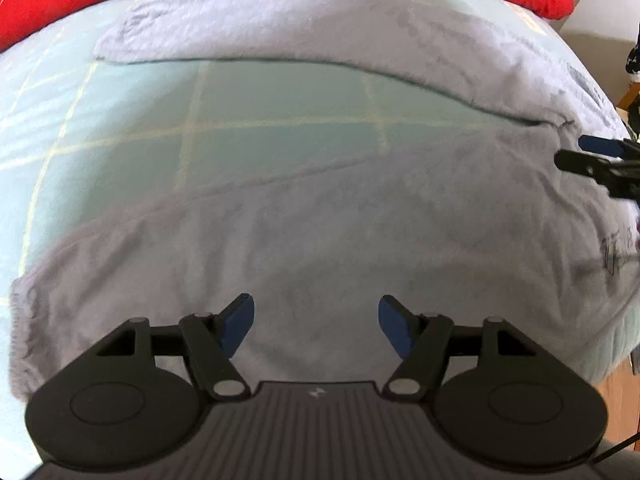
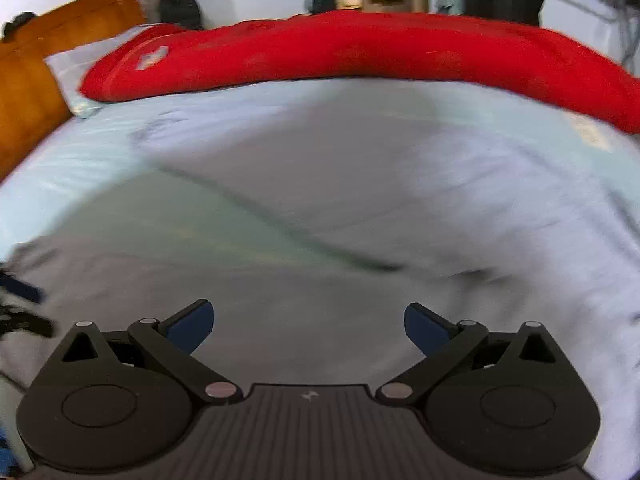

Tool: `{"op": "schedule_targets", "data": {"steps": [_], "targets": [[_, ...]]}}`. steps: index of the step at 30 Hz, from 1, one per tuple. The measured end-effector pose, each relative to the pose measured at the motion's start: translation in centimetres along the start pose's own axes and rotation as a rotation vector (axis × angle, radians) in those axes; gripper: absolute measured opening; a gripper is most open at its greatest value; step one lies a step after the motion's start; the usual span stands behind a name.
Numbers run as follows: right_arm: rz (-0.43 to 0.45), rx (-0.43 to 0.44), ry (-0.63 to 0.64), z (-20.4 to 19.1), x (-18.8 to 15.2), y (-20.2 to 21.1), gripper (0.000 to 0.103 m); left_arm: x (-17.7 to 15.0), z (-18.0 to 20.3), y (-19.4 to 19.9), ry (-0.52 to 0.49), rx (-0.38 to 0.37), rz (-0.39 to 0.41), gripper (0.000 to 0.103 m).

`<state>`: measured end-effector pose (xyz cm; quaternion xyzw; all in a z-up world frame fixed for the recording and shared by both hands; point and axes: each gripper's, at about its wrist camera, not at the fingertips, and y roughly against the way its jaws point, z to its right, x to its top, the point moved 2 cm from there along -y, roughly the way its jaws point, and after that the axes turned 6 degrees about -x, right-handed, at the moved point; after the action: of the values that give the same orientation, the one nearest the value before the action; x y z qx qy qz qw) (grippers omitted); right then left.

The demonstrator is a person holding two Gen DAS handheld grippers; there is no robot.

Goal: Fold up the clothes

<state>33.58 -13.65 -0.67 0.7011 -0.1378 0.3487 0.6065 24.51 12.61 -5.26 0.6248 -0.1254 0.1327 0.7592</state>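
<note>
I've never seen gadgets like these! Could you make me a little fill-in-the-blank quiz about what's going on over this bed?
1. The grey garment is spread on a pale sheet crossed by thin lines of the colour ____.
2. The quilt bunched along the far side of the bed is ____.
3. The left gripper has its jaws ____, with nothing between them.
4. The pads on the right gripper are coloured ____.

Missing words: yellow; red; open; blue

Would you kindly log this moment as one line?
left claw: open, empty | right claw: open, empty | grey garment: spread on bed, unheld
</note>
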Motion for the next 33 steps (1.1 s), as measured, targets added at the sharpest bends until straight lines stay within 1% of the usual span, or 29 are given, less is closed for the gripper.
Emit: {"op": "schedule_targets", "data": {"steps": [3,5,6,7,9,10,13,16,17,18,20,21,22,24,26,28,30,33], "targets": [[-0.042,-0.079,0.006,3.4,-0.6,-2.5,0.103,0.3,1.3,-0.9,0.043,-0.019,0.011,0.069],[-0.146,-0.051,0.000,4.4,-1.6,-4.0,0.103,0.5,2.2,-1.6,0.067,-0.035,0.004,0.069],[-0.146,-0.024,0.005,4.4,-1.9,-3.5,0.103,0.6,2.7,-2.0,0.068,-0.034,-0.001,0.069],[-0.148,0.039,0.011,4.4,-1.9,-2.9,0.103,0.7,3.1,-2.2,0.065,-0.027,-0.003,0.069],[-0.124,0.119,0.013,5.0,-1.1,-1.7,0.103,1.1,3.6,-2.5,0.063,-0.017,0.001,0.069],[-0.084,0.109,0.025,5.3,-0.3,-1.4,0.103,1.3,3.8,-2.6,0.064,-0.014,0.005,0.069],[0.029,0.024,0.060,8.2,2.4,-1.8,0.103,2.1,4.5,-2.9,0.069,-0.006,0.018,0.069],[0.078,-0.022,0.033,11.2,4.7,-4.1,0.103,2.6,5.2,-3.3,0.064,-0.002,0.018,0.069],[0.078,-0.019,0.011,12.2,5.3,-5.3,0.103,2.7,5.5,-3.5,0.061,0.001,0.017,0.069],[0.055,-0.004,-0.015,13.1,5.5,-6.5,0.103,2.7,5.8,-3.7,0.060,0.005,0.014,0.069],[-0.013,0.018,-0.077,15.4,4.7,-8.5,0.103,2.9,6.3,-3.9,0.057,0.015,0.008,0.069],[-0.060,-0.005,-0.079,16.4,4.0,-9.3,0.103,2.9,6.5,-3.9,0.053,0.019,0.008,0.069],[-0.070,-0.041,-0.048,17.2,3.2,-9.4,0.103,2.9,6.6,-3.9,0.050,0.023,0.008,0.069],[-0.069,-0.075,-0.020,19.0,2.0,-8.2,0.103,3.1,6.6,-3.9,0.056,0.028,0.008,0.069],[-0.099,-0.104,-0.049,20.7,1.1,-7.3,0.103,3.3,6.6,-4.0,0.075,0.033,0.014,0.069],[-0.136,-0.136,-0.089,22.2,1.1,-6.6,0.103,3.6,6.7,-4.3,0.095,0.036,0.023,0.069],[-0.126,-0.110,-0.115,22.0,1.8,-5.6,0.103,3.9,7.0,-4.6,0.104,0.033,0.031,0.069],[-0.052,-0.037,-0.081,20.0,4.6,-6.0,0.103,4.2,7.7,-4.8,0.084,0.031,0.038,0.069]]}}
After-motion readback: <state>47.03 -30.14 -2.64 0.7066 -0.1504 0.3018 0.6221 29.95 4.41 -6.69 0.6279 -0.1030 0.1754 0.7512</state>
